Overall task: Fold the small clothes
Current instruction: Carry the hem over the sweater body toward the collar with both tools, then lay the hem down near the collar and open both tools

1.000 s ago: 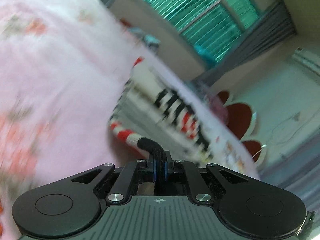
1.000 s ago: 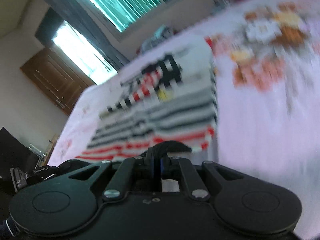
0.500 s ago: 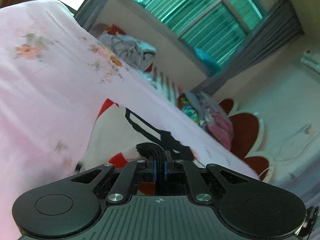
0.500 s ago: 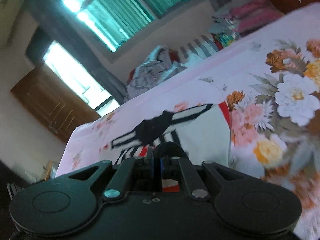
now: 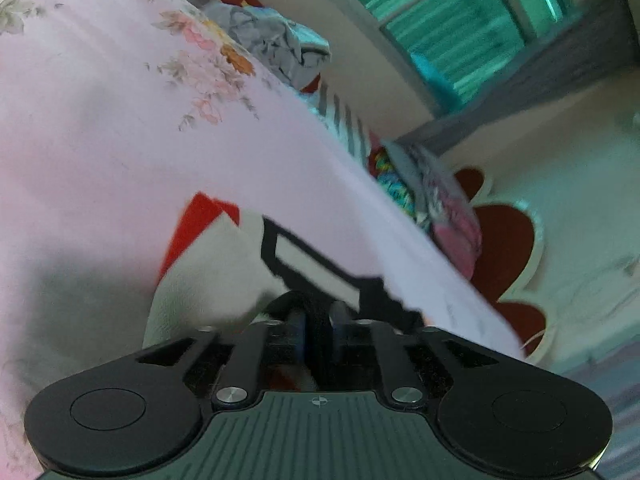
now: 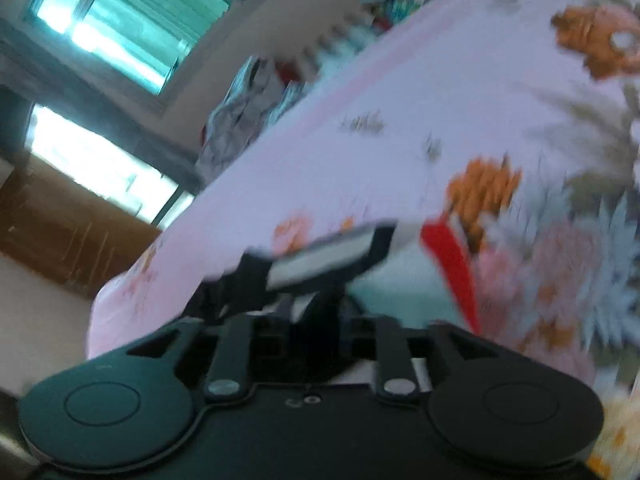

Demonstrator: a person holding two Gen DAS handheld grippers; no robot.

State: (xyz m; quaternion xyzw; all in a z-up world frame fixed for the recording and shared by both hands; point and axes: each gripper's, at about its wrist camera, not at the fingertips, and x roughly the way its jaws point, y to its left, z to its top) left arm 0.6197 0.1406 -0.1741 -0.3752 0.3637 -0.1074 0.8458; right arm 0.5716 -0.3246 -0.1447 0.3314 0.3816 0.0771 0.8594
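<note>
A small white garment [image 5: 212, 272] with red trim and black stripes lies on the pink flowered bedsheet [image 5: 100, 120]. My left gripper [image 5: 318, 320] is shut on its black edge, low over the bed. In the right wrist view the same garment [image 6: 400, 280] shows its white body, red band and a black-framed stripe. My right gripper [image 6: 308, 316] is shut on that garment's edge, close to the sheet. The pinched cloth inside both grips is mostly hidden by the gripper bodies.
A heap of other clothes [image 5: 280, 44] lies at the bed's far edge, also in the right wrist view [image 6: 248, 112]. Pillows [image 5: 448, 200] and a red-and-white headboard [image 5: 504, 248] stand to the right. A window [image 6: 132, 20] and wooden cabinet [image 6: 60, 232] lie beyond.
Both grippers have carried the garment's held edge forward over itself and down toward the sheet. The striped front seen one second ago is now covered; only the white back shows.
</note>
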